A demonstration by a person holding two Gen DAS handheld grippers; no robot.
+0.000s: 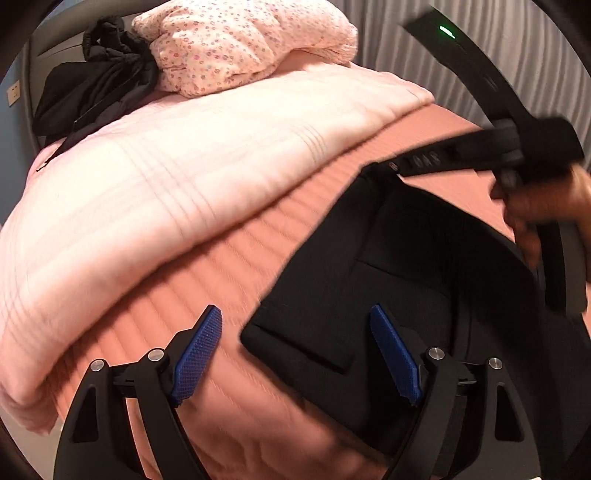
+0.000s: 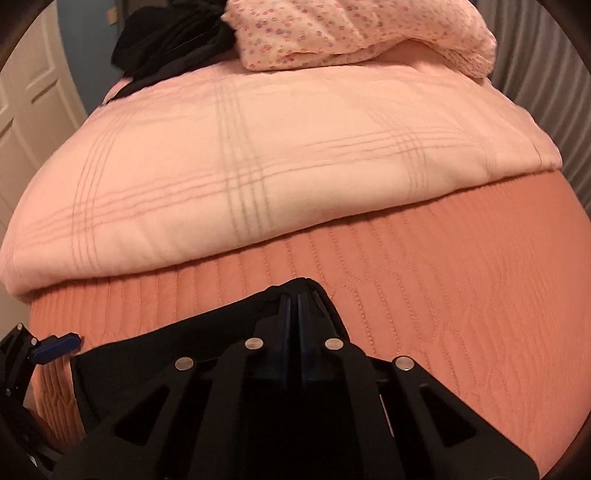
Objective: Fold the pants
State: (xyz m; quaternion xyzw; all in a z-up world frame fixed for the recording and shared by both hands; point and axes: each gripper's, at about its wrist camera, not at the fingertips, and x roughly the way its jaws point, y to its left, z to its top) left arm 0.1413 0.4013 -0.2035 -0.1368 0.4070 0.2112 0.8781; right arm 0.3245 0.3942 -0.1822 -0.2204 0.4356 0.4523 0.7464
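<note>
One pair of black pants (image 1: 388, 280) lies lower right on the bed (image 1: 236, 266). Left gripper (image 1: 295, 354) — two blue fingers (image 1: 197, 356) spread, empty. Right gripper (image 2: 294, 314) — fingers pressed together, pinching the pants' edge. One pink quilt (image 2: 258, 166) spans mid-frame; one floral bundle (image 2: 351, 33) lies at top.

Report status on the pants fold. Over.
Left gripper open, over the pants. Right gripper shut on the pants' far edge. Pants partly folded on the bedspread. Nothing in the way.
</note>
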